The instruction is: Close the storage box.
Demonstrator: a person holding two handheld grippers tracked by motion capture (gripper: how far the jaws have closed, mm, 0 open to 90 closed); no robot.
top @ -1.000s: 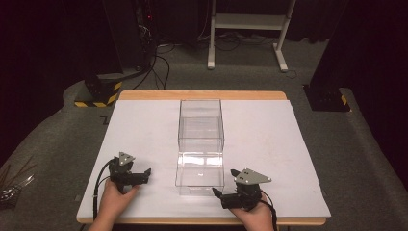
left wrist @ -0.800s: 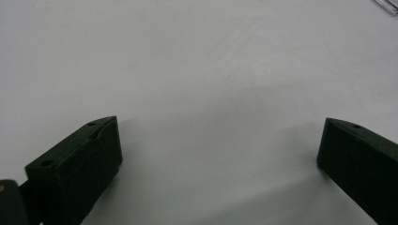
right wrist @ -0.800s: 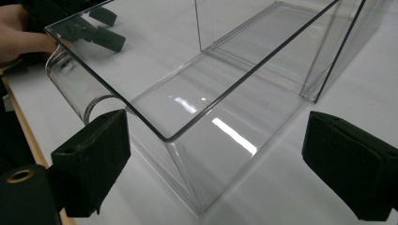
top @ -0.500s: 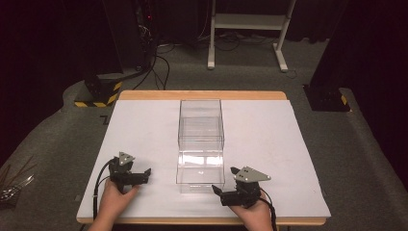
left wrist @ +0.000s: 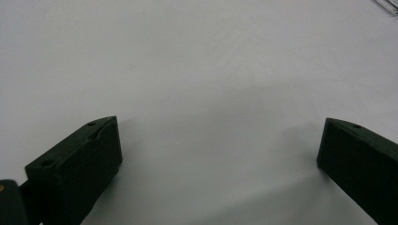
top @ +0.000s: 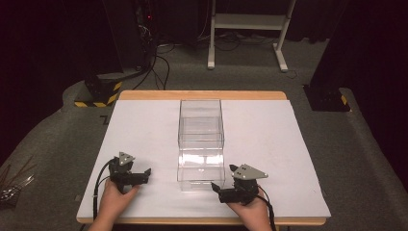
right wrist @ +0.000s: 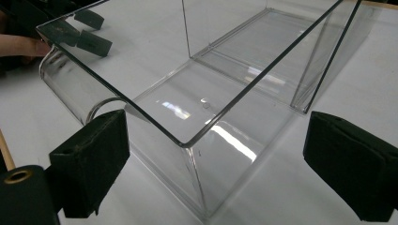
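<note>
Standing on the white worktop (top: pixel 269 139) a little left of its middle, the clear plastic box (top: pixel 200 144) ran lengthwise from the near edge toward the far one, open at the top, with a see-through divider across its middle. The right claw (top: pixel 217 188) lay low at the near side, just beside the box's near right corner, and its jaws pointed left toward that corner. In the right gripper view its two black jaws stood wide apart with the near corner of the box (right wrist: pixel 187 140) between and just beyond them; I could not tell whether either jaw touched the plastic. The right hand (top: pixel 249 208) gripped the tool from the near edge, and a grey three-cornered plate sat on top of it. The left claw (top: pixel 146 174) rested near the left side of the worktop, apart from the box, with its jaws pointing right toward the near left wall. In the left gripper view its jaws were spread wide over bare white worktop (left wrist: pixel 197 79), gripping nothing. The left hand (top: pixel 115 197) held it from below, and a black cable looped off its left side. Beyond the worktop's far edge lay grey carpet (top: pixel 240 79) and a white frame stand (top: pixel 250 21).
</note>
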